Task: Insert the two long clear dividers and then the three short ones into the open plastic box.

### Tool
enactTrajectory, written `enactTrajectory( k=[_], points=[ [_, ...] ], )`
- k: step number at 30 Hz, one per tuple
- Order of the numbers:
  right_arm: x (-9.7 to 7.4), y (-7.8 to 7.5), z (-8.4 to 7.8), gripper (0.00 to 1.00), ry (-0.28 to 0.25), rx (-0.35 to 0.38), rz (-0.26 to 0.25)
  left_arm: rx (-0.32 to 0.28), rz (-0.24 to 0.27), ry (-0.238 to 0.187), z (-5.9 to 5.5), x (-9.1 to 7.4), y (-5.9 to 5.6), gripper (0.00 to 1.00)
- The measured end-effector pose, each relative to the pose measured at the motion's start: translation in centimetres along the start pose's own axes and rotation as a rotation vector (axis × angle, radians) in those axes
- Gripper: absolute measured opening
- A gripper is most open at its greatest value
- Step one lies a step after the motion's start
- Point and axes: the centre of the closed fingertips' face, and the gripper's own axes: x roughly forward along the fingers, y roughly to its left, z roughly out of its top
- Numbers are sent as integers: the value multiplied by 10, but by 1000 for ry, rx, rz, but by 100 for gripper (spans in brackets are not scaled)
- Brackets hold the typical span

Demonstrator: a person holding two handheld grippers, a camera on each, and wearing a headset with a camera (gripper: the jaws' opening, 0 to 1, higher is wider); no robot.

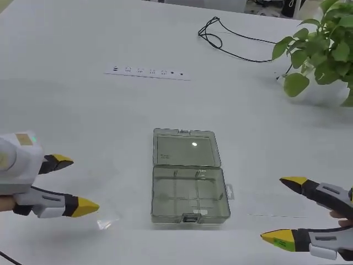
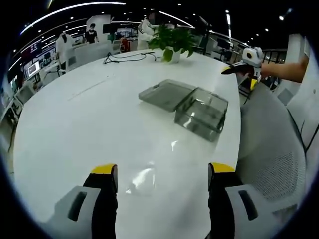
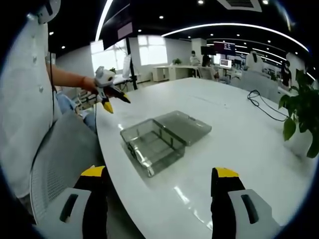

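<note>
Left gripper (image 1: 81, 184) and right gripper (image 1: 277, 208) hover empty, jaws apart, flanking the open plastic box (image 1: 190, 193) on the white table (image 1: 83, 110). Partition lines (image 1: 175, 190) show inside it, but their count is unclear. One clear piece (image 1: 105, 223), likely a divider, lies outside near the left gripper and is judged not yet inserted.

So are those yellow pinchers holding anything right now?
No, nothing is held. The left gripper and the right gripper are both open and empty, and the plastic box sits on the table between them, untouched.
</note>
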Motion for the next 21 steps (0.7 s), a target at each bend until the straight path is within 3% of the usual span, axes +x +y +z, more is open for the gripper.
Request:
enactTrajectory(
  k=[7, 9, 11, 13, 15, 21],
  points=[
    [3, 1, -1, 86, -3, 10, 2, -23, 21, 108, -15, 9, 14, 64],
    [4, 2, -1, 86, -4, 11, 3, -19, 23, 111, -15, 10, 16, 60],
    [4, 2, -1, 86, -4, 14, 4, -34, 34, 146, -19, 13, 19, 57],
    [5, 3, 0, 86, -5, 15, 6, -33, 39, 156, -20, 16, 21, 56],
    [6, 3, 1, 86, -7, 16, 8, -49, 62, 211, -28, 16, 26, 53],
    [8, 4, 4, 85, -19, 18, 9, -69, 83, 258, -35, 23, 31, 49]
  ],
)
